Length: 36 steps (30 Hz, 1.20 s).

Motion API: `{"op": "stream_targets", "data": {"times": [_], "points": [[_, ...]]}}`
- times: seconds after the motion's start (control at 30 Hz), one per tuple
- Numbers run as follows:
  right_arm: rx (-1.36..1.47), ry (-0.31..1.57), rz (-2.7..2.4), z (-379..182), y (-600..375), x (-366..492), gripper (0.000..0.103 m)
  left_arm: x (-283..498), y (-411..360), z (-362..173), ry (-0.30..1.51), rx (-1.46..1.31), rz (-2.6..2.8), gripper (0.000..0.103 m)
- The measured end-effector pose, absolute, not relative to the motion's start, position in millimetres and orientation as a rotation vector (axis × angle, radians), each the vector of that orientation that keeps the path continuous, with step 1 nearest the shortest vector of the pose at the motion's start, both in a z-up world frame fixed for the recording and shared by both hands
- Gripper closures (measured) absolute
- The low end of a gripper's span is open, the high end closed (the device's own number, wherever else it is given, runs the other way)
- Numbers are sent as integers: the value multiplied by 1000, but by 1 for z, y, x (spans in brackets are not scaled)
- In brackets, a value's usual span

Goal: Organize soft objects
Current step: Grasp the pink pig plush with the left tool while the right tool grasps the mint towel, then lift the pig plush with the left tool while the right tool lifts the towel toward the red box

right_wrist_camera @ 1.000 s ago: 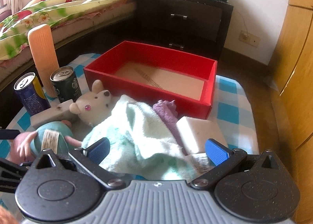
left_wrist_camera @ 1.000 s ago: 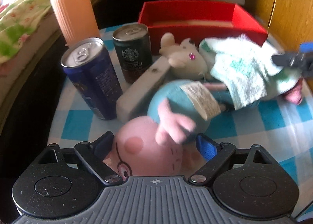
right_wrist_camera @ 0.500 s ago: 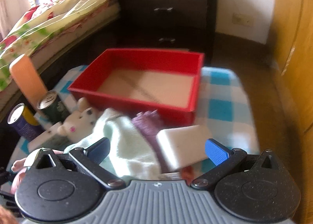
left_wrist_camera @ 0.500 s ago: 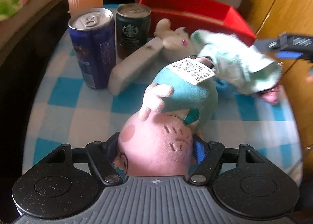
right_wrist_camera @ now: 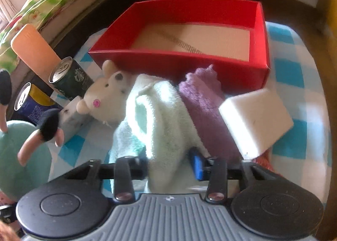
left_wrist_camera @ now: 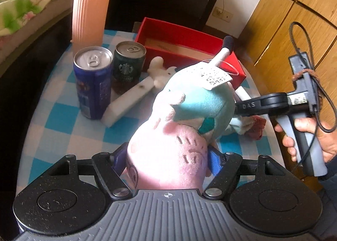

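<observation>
My left gripper [left_wrist_camera: 166,159] is shut on the pink head of a pig plush [left_wrist_camera: 198,106], whose teal body and paper tag hang up off the checked table [left_wrist_camera: 63,119]. The same plush shows at the left edge of the right wrist view [right_wrist_camera: 21,146]. My right gripper [right_wrist_camera: 170,161] has its jaws closing, and its blue pads pinch a fold of the mint towel [right_wrist_camera: 160,110]. Beside the towel lie a white mouse plush [right_wrist_camera: 109,93] and a purple cloth [right_wrist_camera: 204,97]. The red box [right_wrist_camera: 168,62] stands open just behind them.
A blue can [left_wrist_camera: 92,83], a dark green can [left_wrist_camera: 128,66] and a peach ribbed bottle [left_wrist_camera: 90,13] stand at the table's left. A white foam block [left_wrist_camera: 130,97] lies by the cans, another [right_wrist_camera: 257,114] by the purple cloth. A hand [left_wrist_camera: 316,135] holds the right gripper's handle.
The left gripper closed on the pig plush's head and raised it off the table. The right gripper came down over the mint towel and its jaws went from wide open to pinching it.
</observation>
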State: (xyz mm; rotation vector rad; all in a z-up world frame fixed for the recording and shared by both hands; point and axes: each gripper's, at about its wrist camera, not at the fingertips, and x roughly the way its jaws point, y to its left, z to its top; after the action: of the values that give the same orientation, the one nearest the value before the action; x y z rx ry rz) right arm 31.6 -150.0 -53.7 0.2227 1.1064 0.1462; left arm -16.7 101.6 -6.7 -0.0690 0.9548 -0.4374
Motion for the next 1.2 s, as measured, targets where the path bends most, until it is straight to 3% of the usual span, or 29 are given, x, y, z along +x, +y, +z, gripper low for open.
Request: {"op": "stream_targets", "data": {"times": [0.1, 0.5, 0.53, 0.57, 0.63, 0.7, 0.73, 0.87, 0.93, 1.2], "points": [[283, 1108, 175, -49, -158, 24, 103, -15, 95, -7, 953, -51, -431, 31], [377, 1042, 207, -19, -171, 9, 103, -9, 82, 4, 923, -86, -418, 30], [364, 1043, 179, -20, -169, 16, 85, -8, 81, 4, 929, -94, -416, 30], [358, 1044, 157, -22, -167, 24, 62, -7, 81, 3, 937, -98, -416, 30], [347, 1038, 133, -29, -159, 38, 43, -5, 80, 1, 945, -97, -414, 30], [322, 1070, 134, -42, -148, 52, 43, -4, 80, 0, 947, -85, -407, 30], [326, 1084, 120, -50, -145, 56, 45, -3, 80, -1, 949, -83, -407, 30], [396, 1121, 137, -60, -150, 56, 90, -4, 84, 2, 944, -98, -413, 30], [457, 1120, 181, -53, -159, 48, 100, -3, 86, 4, 938, -106, -404, 30], [419, 1103, 228, -32, -166, 7, 103, -2, 60, 0, 930, 21, -398, 30]]}}
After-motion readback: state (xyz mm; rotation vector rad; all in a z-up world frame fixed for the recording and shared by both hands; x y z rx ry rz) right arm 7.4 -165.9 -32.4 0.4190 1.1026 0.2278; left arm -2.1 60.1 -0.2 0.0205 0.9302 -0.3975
